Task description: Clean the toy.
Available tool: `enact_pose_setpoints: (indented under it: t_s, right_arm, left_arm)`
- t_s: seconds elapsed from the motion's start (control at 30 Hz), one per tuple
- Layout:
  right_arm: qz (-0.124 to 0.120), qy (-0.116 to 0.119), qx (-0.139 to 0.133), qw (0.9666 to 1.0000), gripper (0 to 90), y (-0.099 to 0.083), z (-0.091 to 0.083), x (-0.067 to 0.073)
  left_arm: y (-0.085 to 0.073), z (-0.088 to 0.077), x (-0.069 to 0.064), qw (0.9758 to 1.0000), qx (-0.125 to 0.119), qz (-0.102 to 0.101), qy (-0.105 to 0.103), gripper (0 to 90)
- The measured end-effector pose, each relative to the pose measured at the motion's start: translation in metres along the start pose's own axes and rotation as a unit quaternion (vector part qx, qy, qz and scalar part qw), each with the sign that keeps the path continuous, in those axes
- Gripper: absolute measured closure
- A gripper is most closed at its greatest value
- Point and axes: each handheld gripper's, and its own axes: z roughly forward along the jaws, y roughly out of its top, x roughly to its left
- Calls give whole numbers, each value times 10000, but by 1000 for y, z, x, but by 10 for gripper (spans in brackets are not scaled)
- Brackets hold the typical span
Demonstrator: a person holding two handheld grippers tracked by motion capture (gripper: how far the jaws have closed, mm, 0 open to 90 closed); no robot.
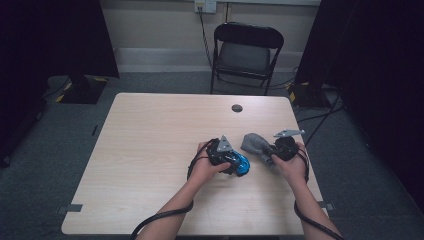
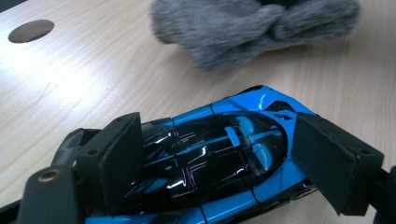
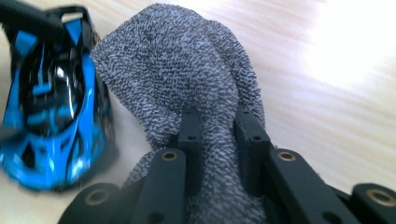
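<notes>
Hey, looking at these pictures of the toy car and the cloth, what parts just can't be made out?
- Blue toy car: its rear is cut off by the bottom edge of the left gripper view, and the left gripper covers its sides.
- Grey cloth: the end between the right gripper jaws runs off the bottom edge of the right gripper view.
- High view: the car's wheels are too small and dark to make out.

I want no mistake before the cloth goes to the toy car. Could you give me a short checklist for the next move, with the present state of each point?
1. Right gripper shut on grey cloth: ok.
2. Left gripper jaws around blue toy car: ok.
3. Pads pressing firmly on the car: cannot tell.
4. Cloth close beside the car: ok.
5. Car resting on table: ok.
</notes>
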Motion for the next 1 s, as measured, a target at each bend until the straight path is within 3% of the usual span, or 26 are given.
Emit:
enact_pose_setpoints:
  t_s: [0.3,0.5,0.67,0.83,0.9,1.0]
  right_arm:
    - [212,13,6,9998,743,20,33,13]
    - [61,113,102,9999,721,26,51,28]
    - [3,135,53,9999,577,25,54,32]
    - [91,235,-306,9992,459,28,43,27]
    - [61,273,-227,9994,456,28,41,25]
    - [-208,253,-40,9995,458,26,45,27]
  left_arm:
    - [-1,0,-1,10000,-62,16,-76,166]
    - [-2,-1,1,9999,-83,15,-99,166]
    - [-3,-1,1,9999,-135,-3,-92,166]
    - [-3,-1,1,9999,-128,-9,-87,166]
    - [-3,0,1,9999,-129,-23,-86,166]
    - [-2,0,1,9999,-123,-16,-83,167]
